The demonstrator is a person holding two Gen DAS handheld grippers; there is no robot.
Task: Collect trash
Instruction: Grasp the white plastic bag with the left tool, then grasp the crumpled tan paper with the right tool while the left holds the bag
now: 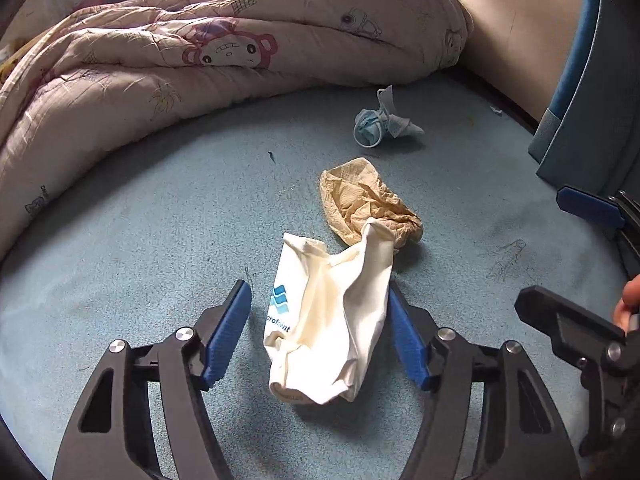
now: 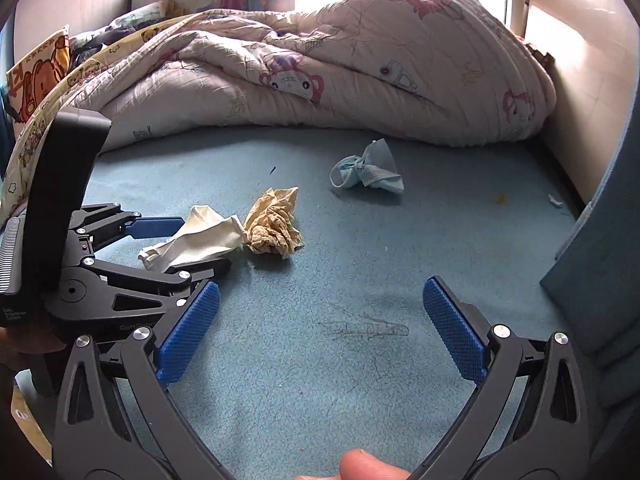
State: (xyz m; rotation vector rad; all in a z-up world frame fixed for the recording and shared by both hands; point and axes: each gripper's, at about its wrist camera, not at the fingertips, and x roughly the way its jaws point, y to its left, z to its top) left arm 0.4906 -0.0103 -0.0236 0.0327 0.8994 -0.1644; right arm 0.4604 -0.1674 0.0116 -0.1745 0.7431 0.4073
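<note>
Left gripper [image 1: 320, 320]: jaws spread wide, straddling the crumpled white paper bag [image 1: 328, 320]; the right pad looks to be at the bag's edge, the left pad stands clear of it, nothing clamped. Bag lies flat on the blue bed sheet [image 1: 160, 220], blue logo on its left side.

Right gripper [image 2: 320, 332]: jaws wide apart, holding nothing, over bare sheet to the right of the bag.

Just beyond the bag, touching its far end: crumpled tan paper towel [image 1: 368, 200].

Farther beyond the bag, well apart from the towel: crumpled blue face mask [image 1: 380, 122], ear loop showing.

Behind the bag, farthest: bunched cartoon-print quilt [image 1: 200, 52], running across the bed to the wall [image 1: 516, 20].
</note>
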